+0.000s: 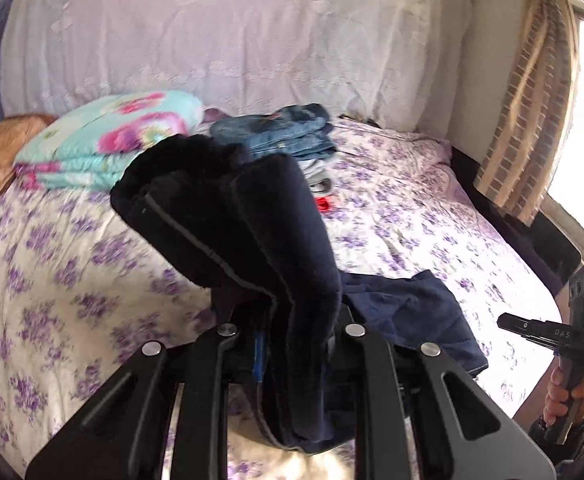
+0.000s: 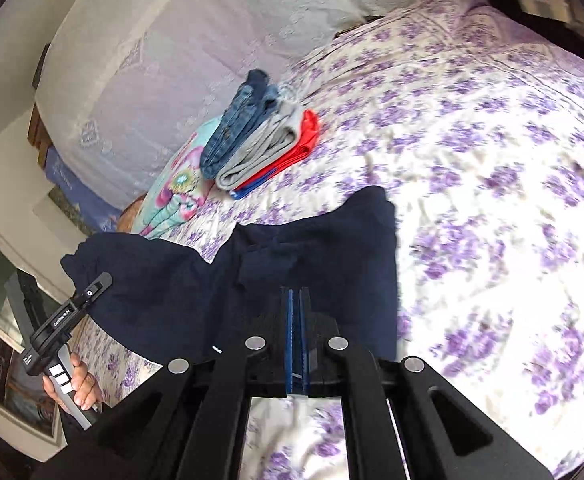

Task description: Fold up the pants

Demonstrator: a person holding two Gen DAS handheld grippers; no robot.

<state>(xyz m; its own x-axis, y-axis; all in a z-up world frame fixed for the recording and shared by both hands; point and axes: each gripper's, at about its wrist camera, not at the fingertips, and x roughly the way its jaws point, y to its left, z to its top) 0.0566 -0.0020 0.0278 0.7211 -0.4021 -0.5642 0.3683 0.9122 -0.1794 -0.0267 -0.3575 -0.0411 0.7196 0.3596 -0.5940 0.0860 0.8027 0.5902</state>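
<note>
The left claw (image 1: 292, 344) is clamped on the bunched navy pants (image 1: 251, 216), lifting them above the bed (image 1: 432, 216). The right claw (image 2: 296, 336) is pressed together, gripping nothing. A one-sided hold could let the folds slump apart.

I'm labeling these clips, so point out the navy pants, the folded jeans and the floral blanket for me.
navy pants (image 2: 324, 240): right wrist view, flat part lying on the bed.
folded jeans (image 2: 235, 128): right wrist view, top side of the stack.
floral blanket (image 1: 103, 140): left wrist view, its upper face.
</note>
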